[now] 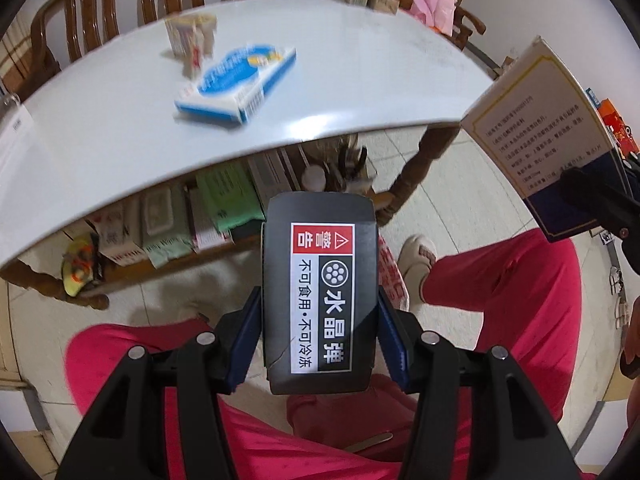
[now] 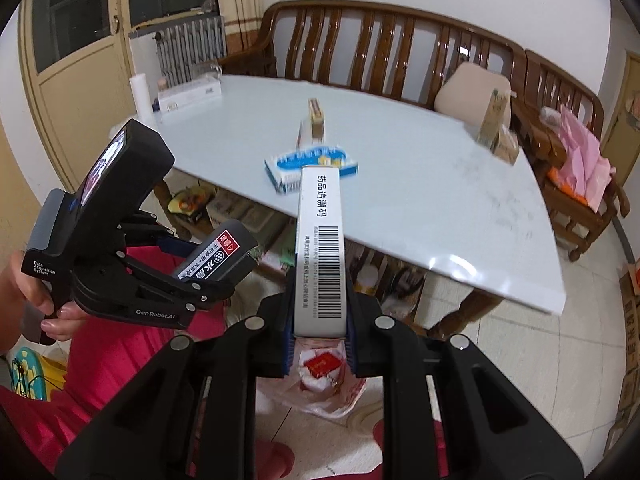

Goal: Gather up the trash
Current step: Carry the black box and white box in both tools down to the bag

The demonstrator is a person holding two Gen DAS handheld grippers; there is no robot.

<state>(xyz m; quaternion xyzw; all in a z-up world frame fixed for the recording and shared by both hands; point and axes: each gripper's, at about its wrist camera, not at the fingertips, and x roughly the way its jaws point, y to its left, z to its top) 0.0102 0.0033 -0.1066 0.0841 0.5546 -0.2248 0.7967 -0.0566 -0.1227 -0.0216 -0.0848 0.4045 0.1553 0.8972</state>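
My left gripper (image 1: 320, 320) is shut on a black box with a red warning label (image 1: 322, 300), held over the floor in front of the table; it also shows in the right wrist view (image 2: 218, 258). My right gripper (image 2: 318, 320) is shut on a long white medicine box with a barcode (image 2: 320, 248), seen from the side in the left wrist view (image 1: 548, 140). Below it a plastic trash bag (image 2: 324, 380) lies open on the floor. A blue-and-white box (image 1: 236, 84) (image 2: 310, 168) and small cartons (image 1: 192, 40) (image 2: 314, 120) stay on the white table (image 1: 360, 60).
A wooden bench (image 2: 380, 48) stands behind the table. Boxes (image 2: 498, 128) sit at the table's far right corner. A shelf under the table (image 1: 192, 216) holds packets. A chair with pink bags (image 2: 580, 168) is to the right. The person's red trousers (image 1: 500, 300) are below.
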